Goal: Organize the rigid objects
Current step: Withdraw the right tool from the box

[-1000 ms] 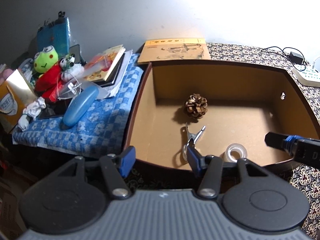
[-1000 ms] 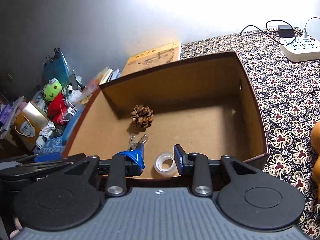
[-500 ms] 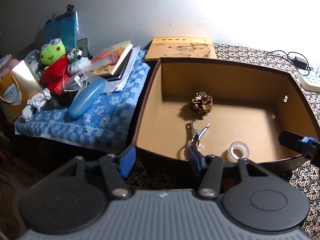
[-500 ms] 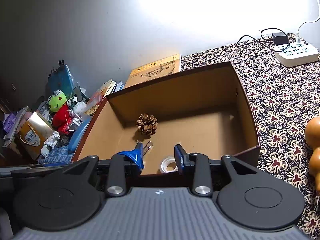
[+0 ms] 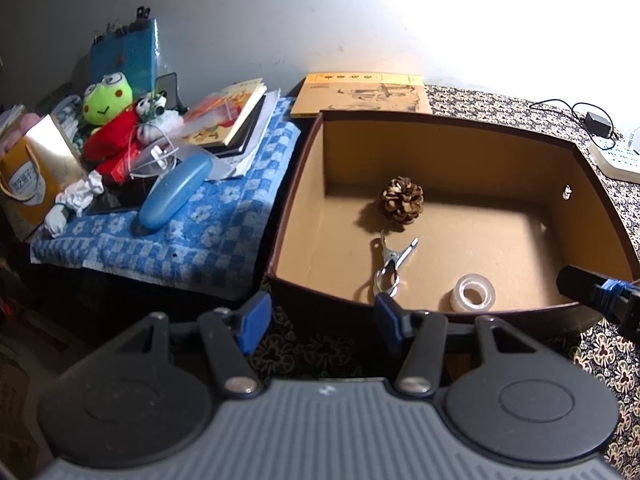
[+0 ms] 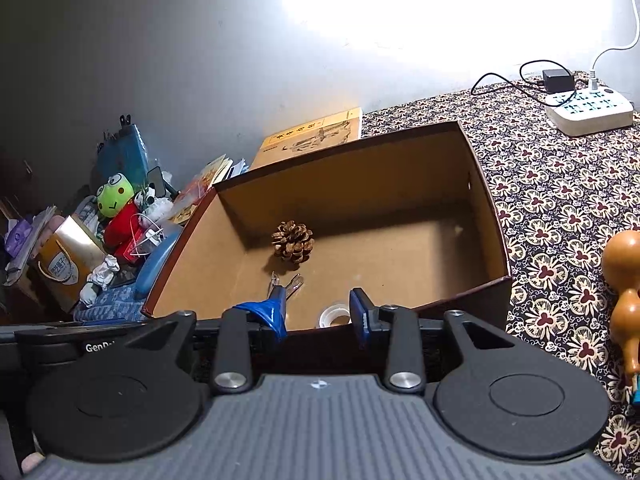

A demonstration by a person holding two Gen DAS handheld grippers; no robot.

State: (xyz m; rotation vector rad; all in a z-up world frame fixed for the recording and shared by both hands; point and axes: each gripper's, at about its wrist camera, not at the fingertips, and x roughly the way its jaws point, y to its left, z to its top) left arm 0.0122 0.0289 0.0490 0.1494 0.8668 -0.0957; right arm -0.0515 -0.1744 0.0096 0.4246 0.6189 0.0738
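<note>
An open brown cardboard box (image 5: 292,200) (image 6: 492,216) stands on the patterned tablecloth. On its floor lie a pine cone (image 5: 401,200) (image 6: 293,241), a metal clip (image 5: 390,266) (image 6: 286,284) and a roll of clear tape (image 5: 473,294) (image 6: 334,316). My left gripper (image 5: 320,314) hangs open before the box's near left corner, with nothing between its fingers. My right gripper (image 6: 316,314) is just outside the near wall, its jaws a little apart and empty. The tape shows behind the gap. In the left wrist view the right gripper (image 5: 600,292) enters at the right edge.
Left of the box, a blue checked cloth (image 5: 200,240) carries a frog plush (image 5: 108,100), books and a blue case (image 5: 176,196). A yellow book (image 5: 364,94) lies behind the box. A power strip (image 6: 592,114) sits far right and a wooden gourd (image 6: 624,276) near right.
My right gripper has drawn back from over the tape roll to outside the near wall; the tape stays on the box floor. The left view has barely shifted.
</note>
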